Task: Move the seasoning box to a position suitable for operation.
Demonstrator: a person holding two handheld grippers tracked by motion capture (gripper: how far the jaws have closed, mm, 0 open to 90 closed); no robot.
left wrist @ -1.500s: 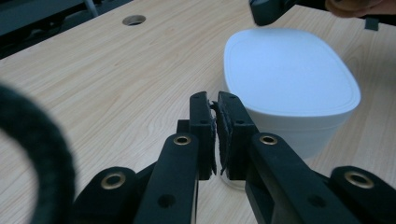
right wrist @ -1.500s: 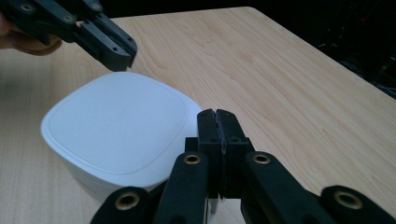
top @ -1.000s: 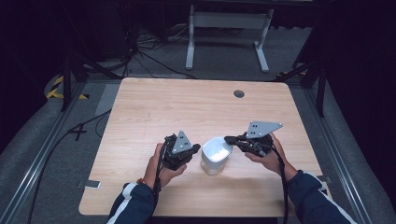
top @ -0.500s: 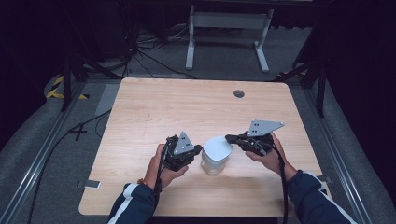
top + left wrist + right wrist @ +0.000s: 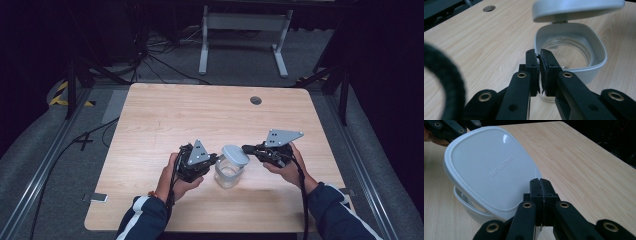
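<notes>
Left tongs (image 5: 212, 162) were clenched on the near-left rim of the clear jar (image 5: 227, 175), the rim edge pinched between the two pads as seen in the left gripper view. Right tongs (image 5: 247, 148) were clenched on the right edge of the white lid (image 5: 235, 154), which sat tilted above the jar's mouth, raised on one side and apart from the white collar (image 5: 596, 62) around the opening. The jar stood upright on the desk (image 5: 165, 115), near the front edge and about midway between left and right, between the two hands. A round cable hole (image 5: 255, 100) lay at the far side of the desk.
</notes>
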